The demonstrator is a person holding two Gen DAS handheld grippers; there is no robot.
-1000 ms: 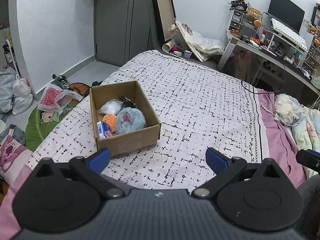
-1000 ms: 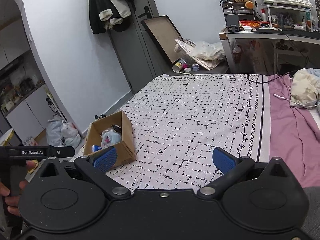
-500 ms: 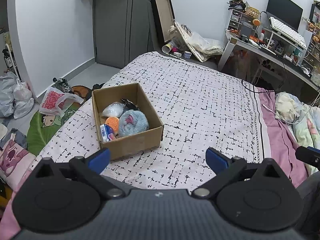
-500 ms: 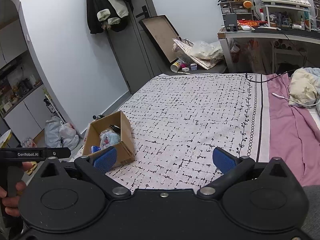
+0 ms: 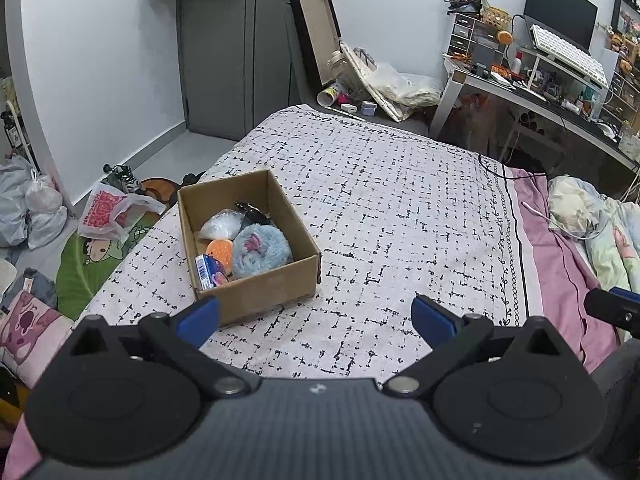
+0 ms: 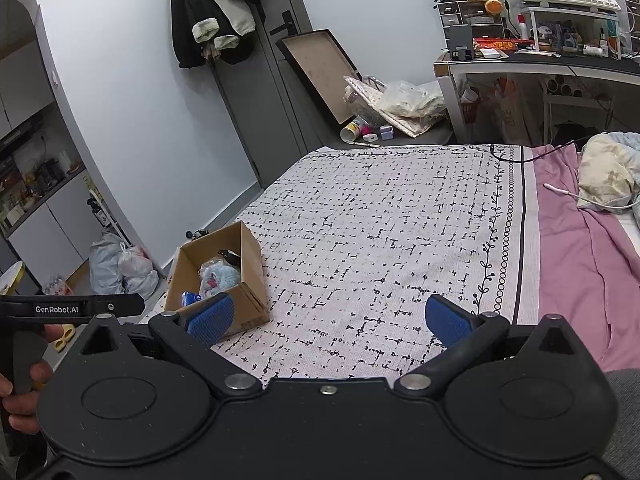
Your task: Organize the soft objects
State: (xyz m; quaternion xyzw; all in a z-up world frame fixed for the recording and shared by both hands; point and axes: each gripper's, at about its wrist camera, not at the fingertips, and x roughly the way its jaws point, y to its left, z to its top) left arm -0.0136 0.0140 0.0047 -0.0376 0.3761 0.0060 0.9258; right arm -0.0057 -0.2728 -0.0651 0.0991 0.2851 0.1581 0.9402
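Note:
An open cardboard box (image 5: 256, 292) stands on the bed near its left edge. In it lie a fluffy blue plush (image 5: 262, 250), an orange ball (image 5: 221, 251), a white bag (image 5: 222, 225), a blue packet (image 5: 208, 272) and a black item (image 5: 250, 210). My left gripper (image 5: 316, 316) is open and empty, just in front of the box. My right gripper (image 6: 328, 318) is open and empty, further back and right of the box (image 6: 248, 300). The plush (image 6: 220, 278) also shows in the right wrist view.
The bed has a white black-patterned cover (image 5: 400, 208) and a pink sheet (image 5: 560, 264) with a crumpled blanket (image 5: 592, 216) at the right. Bags (image 5: 108, 212) and cushions lie on the floor at the left. A cluttered desk (image 5: 540, 92) stands at the back right.
Both grippers have drawn back and risen a little; the box appears slightly further right in the left wrist view. Both stay open and empty.

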